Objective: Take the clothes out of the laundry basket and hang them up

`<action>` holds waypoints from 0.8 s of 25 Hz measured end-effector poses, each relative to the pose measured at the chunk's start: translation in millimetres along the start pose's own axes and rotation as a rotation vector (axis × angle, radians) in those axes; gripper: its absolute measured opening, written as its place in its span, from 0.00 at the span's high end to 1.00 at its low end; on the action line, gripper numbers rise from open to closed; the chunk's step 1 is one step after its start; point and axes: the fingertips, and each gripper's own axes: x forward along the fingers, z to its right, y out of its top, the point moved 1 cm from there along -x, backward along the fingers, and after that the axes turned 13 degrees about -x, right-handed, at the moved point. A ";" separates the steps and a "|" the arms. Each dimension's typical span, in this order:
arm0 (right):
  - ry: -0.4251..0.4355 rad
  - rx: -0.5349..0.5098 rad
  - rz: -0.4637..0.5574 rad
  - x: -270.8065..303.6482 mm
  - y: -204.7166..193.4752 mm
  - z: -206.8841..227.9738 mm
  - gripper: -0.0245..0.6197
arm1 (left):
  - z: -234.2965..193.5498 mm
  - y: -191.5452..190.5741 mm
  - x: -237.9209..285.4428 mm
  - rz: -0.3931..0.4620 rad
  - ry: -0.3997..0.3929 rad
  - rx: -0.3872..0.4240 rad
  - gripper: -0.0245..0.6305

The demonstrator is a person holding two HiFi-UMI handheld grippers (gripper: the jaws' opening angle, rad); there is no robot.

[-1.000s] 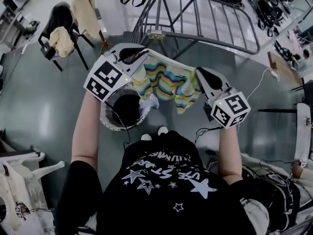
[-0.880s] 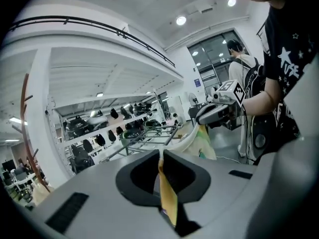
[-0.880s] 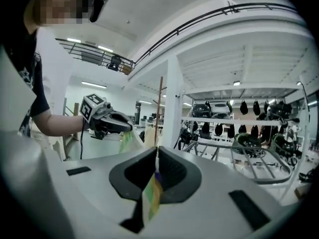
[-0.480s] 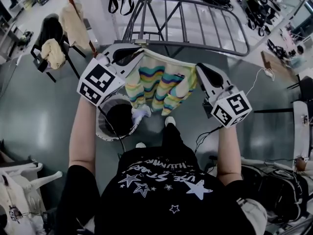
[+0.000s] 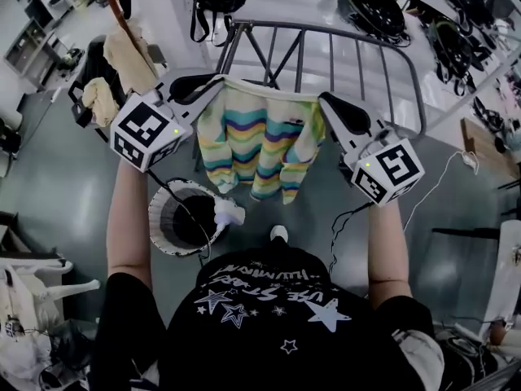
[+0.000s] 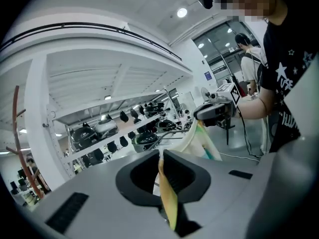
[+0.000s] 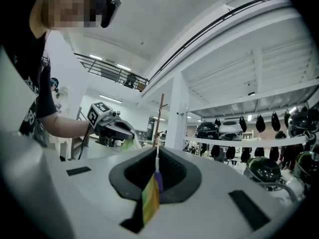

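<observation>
A wavy-striped pastel knit garment (image 5: 256, 141) hangs stretched between the left gripper (image 5: 215, 83) and right gripper (image 5: 325, 101), each one's fingers clamped on an upper corner, near the grey metal rack (image 5: 342, 35); folds hide its shape.

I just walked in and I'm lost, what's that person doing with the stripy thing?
A person holds a wavy-striped garment spread between two handheld grippers: the left gripper is shut on one top corner, the right gripper on the other. It hangs clear of the laundry basket on the floor, in front of the grey drying rack, not yet hung on it.
</observation>
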 end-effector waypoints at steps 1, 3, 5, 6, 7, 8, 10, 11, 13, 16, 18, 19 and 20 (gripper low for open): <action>0.007 -0.012 0.011 4.1 0.9 13.3 0.93 | -4.3 6.4 7.7 0.007 0.016 0.000 0.90; 0.014 -0.030 0.027 12.7 2.0 41.8 0.93 | -12.1 19.4 23.7 0.013 0.051 0.004 0.90; 0.015 -0.031 0.030 21.9 0.5 69.1 0.93 | -20.7 28.4 38.8 0.009 0.079 0.021 0.90; 0.017 -0.029 0.026 26.7 -1.3 79.9 0.93 | -24.7 31.2 44.9 0.006 0.090 0.027 0.90; 0.019 -0.028 0.021 31.8 -3.5 88.3 0.93 | -28.3 33.3 49.8 0.003 0.099 0.028 0.90; 0.023 -0.027 0.017 37.3 -5.6 94.0 0.93 | -31.6 34.6 53.1 0.001 0.106 0.025 0.90; 0.035 -0.029 0.016 48.6 -7.9 98.6 0.93 | -38.8 34.1 54.4 -0.003 0.123 0.020 0.91; 0.042 -0.032 0.020 53.5 -7.8 99.1 0.93 | -42.9 33.0 53.2 -0.006 0.134 0.024 0.90; 0.052 -0.037 0.042 60.0 -5.8 101.2 0.93 | -48.6 35.0 51.9 -0.007 0.156 0.031 0.90; 0.054 -0.040 0.086 63.3 -4.8 108.3 0.93 | -53.6 45.3 54.2 0.001 0.190 0.056 0.90; 0.046 -0.043 0.100 70.7 -4.5 112.0 0.93 | -64.3 51.5 55.3 0.004 0.206 0.076 0.90; 0.040 -0.045 0.101 78.3 -2.9 113.7 0.93 | -74.2 54.3 55.3 0.007 0.209 0.083 0.91; 0.034 -0.045 0.099 88.1 -0.4 115.5 0.93 | -86.4 56.8 55.4 0.009 0.209 0.087 0.91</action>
